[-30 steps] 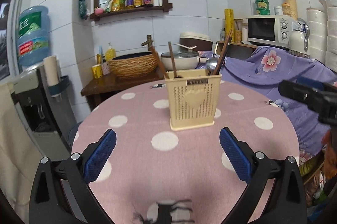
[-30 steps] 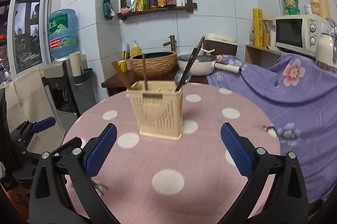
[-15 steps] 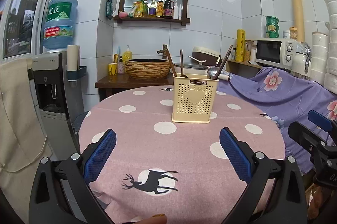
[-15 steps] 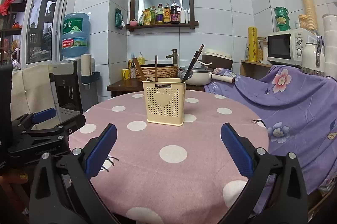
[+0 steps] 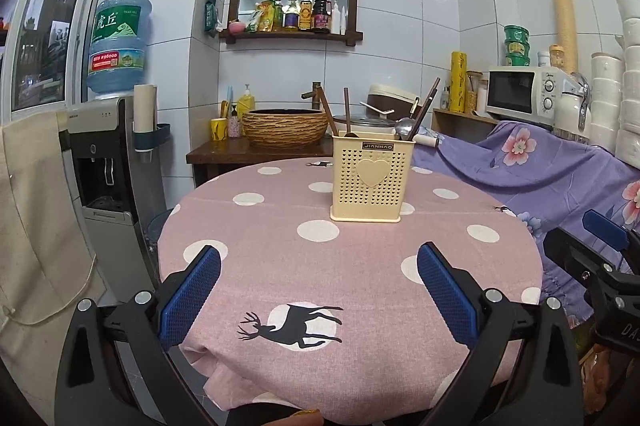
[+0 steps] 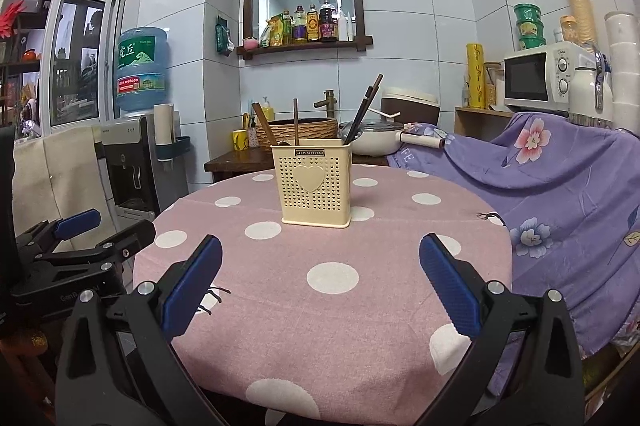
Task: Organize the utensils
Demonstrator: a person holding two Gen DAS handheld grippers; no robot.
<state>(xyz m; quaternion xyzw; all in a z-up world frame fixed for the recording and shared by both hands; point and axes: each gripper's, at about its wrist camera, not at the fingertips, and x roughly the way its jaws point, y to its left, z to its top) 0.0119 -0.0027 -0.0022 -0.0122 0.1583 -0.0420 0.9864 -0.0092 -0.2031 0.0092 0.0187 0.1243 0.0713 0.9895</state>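
From the left wrist view, the water dispenser (image 5: 108,162) stands at the left edge. The left gripper (image 5: 318,280) fills the bottom of the frame, its blue-padded fingers (image 5: 190,296) spread wide, gripping nothing, above the near rim of the pink dotted table (image 5: 280,266). Centre frame, the cream utensil holder (image 5: 370,182) stands upright on the cloth, with chopsticks (image 5: 426,104) and a ladle (image 5: 404,126) poking out. At right, the right gripper (image 6: 320,278) is likewise spread and empty.
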